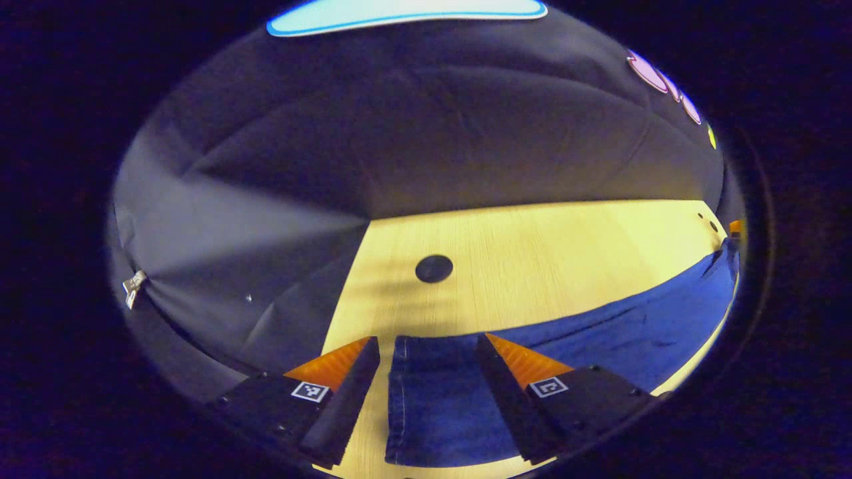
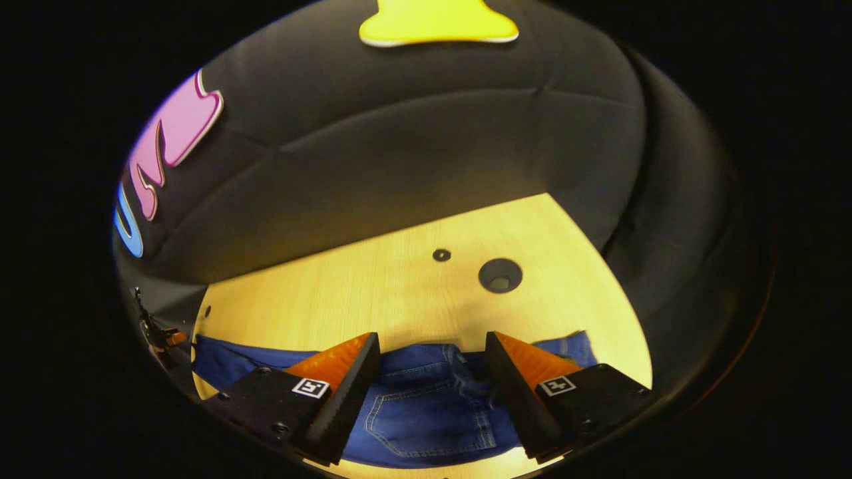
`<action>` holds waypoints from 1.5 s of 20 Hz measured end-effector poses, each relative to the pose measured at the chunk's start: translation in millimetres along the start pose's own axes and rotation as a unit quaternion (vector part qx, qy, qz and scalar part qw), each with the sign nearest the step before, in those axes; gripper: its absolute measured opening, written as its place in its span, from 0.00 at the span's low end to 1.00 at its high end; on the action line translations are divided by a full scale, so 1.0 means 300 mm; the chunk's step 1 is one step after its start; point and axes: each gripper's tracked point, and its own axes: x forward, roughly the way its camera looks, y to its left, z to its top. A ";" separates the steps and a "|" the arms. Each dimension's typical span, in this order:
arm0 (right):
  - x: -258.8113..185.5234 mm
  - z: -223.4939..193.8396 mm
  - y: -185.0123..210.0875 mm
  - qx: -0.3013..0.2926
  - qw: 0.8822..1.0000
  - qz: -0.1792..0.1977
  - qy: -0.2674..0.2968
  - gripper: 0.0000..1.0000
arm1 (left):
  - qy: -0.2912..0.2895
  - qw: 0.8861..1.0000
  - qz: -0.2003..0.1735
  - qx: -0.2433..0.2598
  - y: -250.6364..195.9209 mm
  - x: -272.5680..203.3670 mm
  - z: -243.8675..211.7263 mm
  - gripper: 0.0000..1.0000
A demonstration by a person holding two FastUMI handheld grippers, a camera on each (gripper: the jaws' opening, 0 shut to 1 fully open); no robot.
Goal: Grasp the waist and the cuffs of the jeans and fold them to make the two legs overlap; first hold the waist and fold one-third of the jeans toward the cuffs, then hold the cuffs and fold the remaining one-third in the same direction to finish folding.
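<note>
Jeans [image 1: 599, 332] lay flat across the pale wooden tabletop [image 1: 532, 246], stretched lengthwise between the two tools. In the left gripper view, the left tool [image 1: 428, 346] hovered with its fingers spread wide over the cuff end, one finger over bare wood beside the hem, the other over the denim; nothing was held. In the right gripper view, the right tool [image 2: 432, 346] likewise stood wide apart above the waist end [image 2: 432, 399], where a back pocket [image 2: 426, 416] showed between its fingers. A round dark hole [image 2: 500, 275] sat in the tabletop beyond the waistband.
</note>
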 end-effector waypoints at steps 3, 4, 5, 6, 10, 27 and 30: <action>-0.166 0.062 -0.151 0.035 0.997 -0.065 -0.022 0.98 | -0.075 0.996 -0.007 -0.047 0.002 -0.144 0.150 0.98; -0.204 0.037 -0.213 0.061 0.994 -0.087 -0.018 0.98 | -0.088 0.993 -0.011 -0.071 0.023 -0.180 0.151 0.98; -0.235 0.002 -0.269 0.094 0.990 -0.108 -0.010 0.98 | -0.099 0.990 -0.022 -0.102 0.017 -0.205 0.156 0.98; -0.246 -0.063 -0.319 0.122 0.984 -0.128 0.013 0.98 | -0.112 0.984 -0.033 -0.134 0.018 -0.224 0.161 0.98; -0.166 -0.283 -0.457 0.185 0.958 -0.196 0.101 0.98 | -0.143 0.967 -0.078 -0.194 -0.024 -0.165 0.133 0.95; -0.536 0.184 0.048 0.028 0.990 -0.050 -0.129 0.09 | -0.118 0.980 -0.065 -0.149 0.050 -0.195 0.066 0.95; -0.832 0.204 0.245 -0.020 0.983 0.031 -0.182 0.09 | -0.117 0.976 -0.062 -0.176 0.074 -0.216 0.059 0.95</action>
